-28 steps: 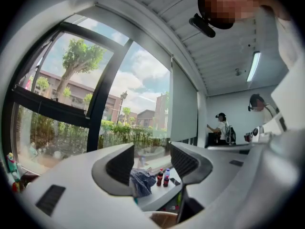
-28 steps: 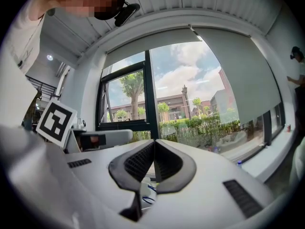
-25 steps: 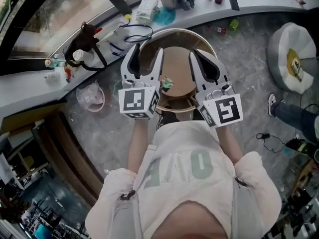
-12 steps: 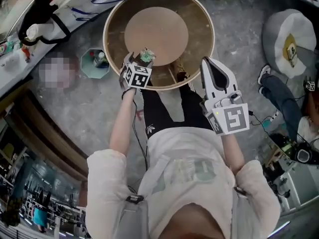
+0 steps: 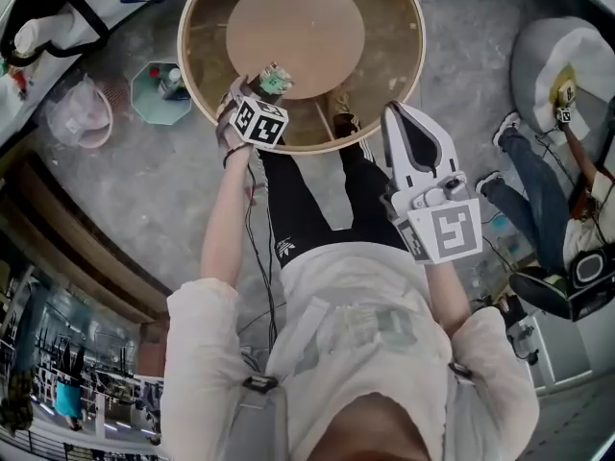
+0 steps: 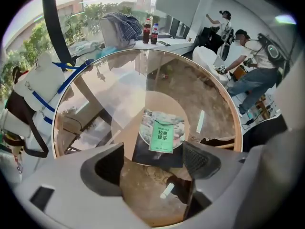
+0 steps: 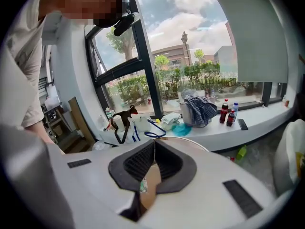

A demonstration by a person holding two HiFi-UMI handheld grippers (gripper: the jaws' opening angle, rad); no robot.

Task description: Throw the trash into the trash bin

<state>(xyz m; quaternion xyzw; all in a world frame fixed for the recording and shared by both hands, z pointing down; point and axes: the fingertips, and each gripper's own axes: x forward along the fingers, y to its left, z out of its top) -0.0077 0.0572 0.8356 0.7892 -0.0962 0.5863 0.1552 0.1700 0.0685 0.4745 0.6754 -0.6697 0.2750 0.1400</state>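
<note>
So the left claw is tipped steeply down over the near edge of the round glass tabletop. Its jaws have just been opening and now sit wide apart. The tea packet, dark with a green label, is right there between the jaw tips, but neither pad is pressing on it. I honestly can't tell if it's lying on the glass or not.

In the head view the packet pokes out just past the left claw's marker cube, inside the wooden rim of the tabletop.

The trash bin is the little teal octagonal one on the floor, left of the table and clear of the packet. There's something in it, too small to make out.

The right claw is off to the right, nearer the person's body, angled gently down toward the table. Its jaws are closed together with nothing held between them. Beyond it, the right gripper view shows a window ledge with bottles and a checked cloth.
</note>
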